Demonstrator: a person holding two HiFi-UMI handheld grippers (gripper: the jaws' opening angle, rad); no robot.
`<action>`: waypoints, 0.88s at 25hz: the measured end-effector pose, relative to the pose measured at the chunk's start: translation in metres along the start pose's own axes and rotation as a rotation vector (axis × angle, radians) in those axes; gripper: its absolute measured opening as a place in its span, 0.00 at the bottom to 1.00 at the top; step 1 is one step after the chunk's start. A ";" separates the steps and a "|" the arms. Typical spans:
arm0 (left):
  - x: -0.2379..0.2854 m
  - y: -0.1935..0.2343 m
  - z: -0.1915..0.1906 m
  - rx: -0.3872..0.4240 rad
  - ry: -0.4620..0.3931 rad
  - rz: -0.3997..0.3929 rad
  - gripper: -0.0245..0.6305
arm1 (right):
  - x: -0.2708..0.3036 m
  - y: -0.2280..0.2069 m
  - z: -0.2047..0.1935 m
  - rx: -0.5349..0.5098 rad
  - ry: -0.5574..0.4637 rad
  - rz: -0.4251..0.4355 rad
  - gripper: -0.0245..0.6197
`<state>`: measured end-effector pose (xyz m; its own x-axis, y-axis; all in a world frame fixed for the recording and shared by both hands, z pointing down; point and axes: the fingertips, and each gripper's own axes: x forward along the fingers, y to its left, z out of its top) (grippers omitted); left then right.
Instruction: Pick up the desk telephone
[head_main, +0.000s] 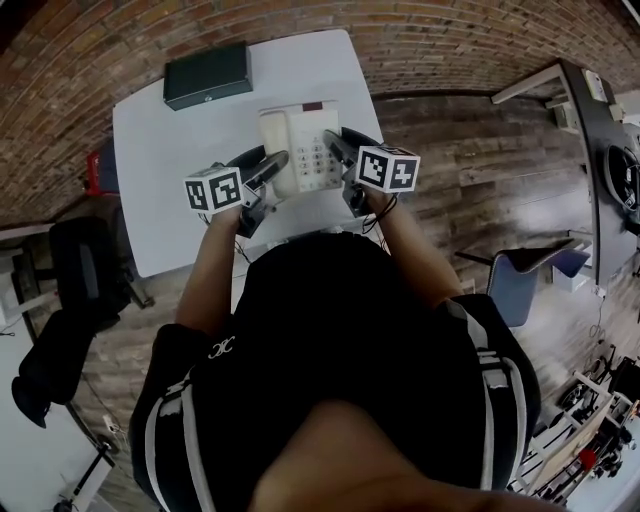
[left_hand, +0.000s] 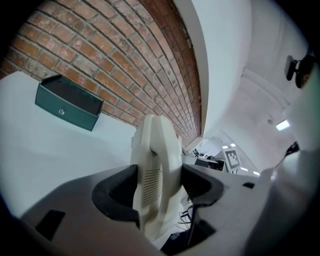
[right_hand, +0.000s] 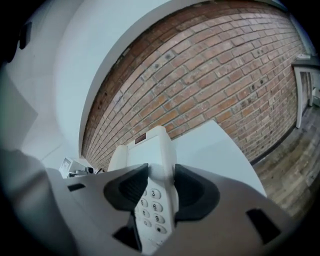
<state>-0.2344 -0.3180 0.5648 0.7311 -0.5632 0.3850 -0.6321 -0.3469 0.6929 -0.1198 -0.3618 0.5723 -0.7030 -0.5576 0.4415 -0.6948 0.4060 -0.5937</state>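
A cream desk telephone (head_main: 298, 140) with a keypad hangs just over the white table (head_main: 160, 170), gripped from both sides. My left gripper (head_main: 272, 165) is shut on its handset side. In the left gripper view the ribbed handset edge (left_hand: 155, 160) fills the gap between the dark pads of the left gripper (left_hand: 159, 192). My right gripper (head_main: 338, 145) is shut on the keypad side. The right gripper view has the telephone's number keys (right_hand: 150, 200) between the pads of the right gripper (right_hand: 161, 187). The phone's underside is hidden.
A dark green box (head_main: 207, 75) lies at the table's far left corner, also in the left gripper view as a green box (left_hand: 67, 102). A brick wall stands behind the table. A black chair (head_main: 75, 260) is at the left, a blue chair (head_main: 525, 280) at the right.
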 end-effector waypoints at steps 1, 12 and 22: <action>-0.001 -0.004 0.006 0.011 -0.015 -0.001 0.47 | -0.003 0.004 0.009 -0.020 -0.019 0.003 0.27; -0.025 -0.070 0.083 0.148 -0.158 -0.076 0.46 | -0.043 0.064 0.108 -0.251 -0.232 0.015 0.27; -0.062 -0.136 0.132 0.376 -0.310 -0.095 0.46 | -0.093 0.121 0.162 -0.400 -0.438 0.041 0.27</action>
<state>-0.2279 -0.3346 0.3667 0.7155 -0.6925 0.0922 -0.6570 -0.6221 0.4259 -0.1143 -0.3783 0.3502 -0.6611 -0.7484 0.0543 -0.7317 0.6270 -0.2674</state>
